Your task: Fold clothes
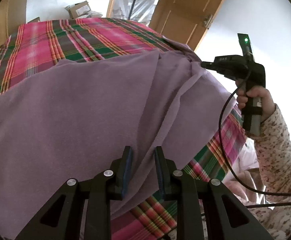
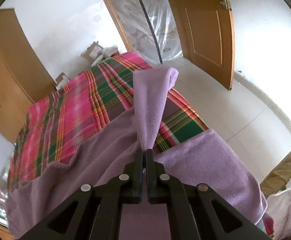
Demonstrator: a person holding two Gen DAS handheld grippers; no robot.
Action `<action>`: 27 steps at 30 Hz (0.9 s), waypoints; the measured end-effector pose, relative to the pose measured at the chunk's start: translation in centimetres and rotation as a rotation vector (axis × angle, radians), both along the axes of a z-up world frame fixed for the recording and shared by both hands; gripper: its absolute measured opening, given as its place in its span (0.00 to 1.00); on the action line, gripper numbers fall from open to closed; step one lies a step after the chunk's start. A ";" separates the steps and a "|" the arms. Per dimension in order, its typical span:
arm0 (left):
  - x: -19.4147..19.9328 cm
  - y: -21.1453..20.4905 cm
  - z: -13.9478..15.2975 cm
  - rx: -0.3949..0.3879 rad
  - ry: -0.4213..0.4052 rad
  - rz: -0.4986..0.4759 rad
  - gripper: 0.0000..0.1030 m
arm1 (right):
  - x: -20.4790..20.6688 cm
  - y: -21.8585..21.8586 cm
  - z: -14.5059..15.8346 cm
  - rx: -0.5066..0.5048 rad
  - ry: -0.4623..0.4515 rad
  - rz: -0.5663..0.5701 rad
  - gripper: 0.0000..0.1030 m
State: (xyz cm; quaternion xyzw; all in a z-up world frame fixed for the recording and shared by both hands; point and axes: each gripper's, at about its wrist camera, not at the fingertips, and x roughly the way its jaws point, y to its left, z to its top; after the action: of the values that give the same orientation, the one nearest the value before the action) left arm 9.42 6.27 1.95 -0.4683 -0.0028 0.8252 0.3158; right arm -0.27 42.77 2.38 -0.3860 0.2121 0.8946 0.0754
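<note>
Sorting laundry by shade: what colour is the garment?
Plain lilac purple garment; clearest in the left wrist view.

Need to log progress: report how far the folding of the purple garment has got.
Done: the purple garment lies spread over the plaid sheet. In hand: the right tool is shut on a bunched part of it, with a strip of cloth sticking up past the tips; the left tool is open, its fingers either side of a ridge in the cloth. Left: no neat fold shows yet, so nearly all the folding.

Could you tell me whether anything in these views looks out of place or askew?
Nothing damaged or spilled. The purple garment lies rumpled on the plaid cover, one corner bunched in the shut right gripper; left gripper is open.
</note>
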 end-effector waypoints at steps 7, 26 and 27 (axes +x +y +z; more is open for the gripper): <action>0.2 0.5 0.1 -0.008 0.009 -0.004 0.23 | 0.2 0.5 -0.3 -0.015 0.007 0.004 0.04; 0.7 2.3 -0.5 -0.037 0.002 -0.046 0.23 | -4.2 -0.9 -0.3 0.103 -0.048 0.049 0.08; 0.7 2.4 -0.6 -0.036 -0.001 -0.045 0.23 | -4.1 -0.9 -0.3 0.106 -0.044 0.048 0.04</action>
State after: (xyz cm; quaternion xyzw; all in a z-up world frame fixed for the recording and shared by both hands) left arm 10.09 8.62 1.36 -0.4742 0.0223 0.8175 0.3261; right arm -4.34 41.91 2.08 -0.4058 0.1535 0.8975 0.0788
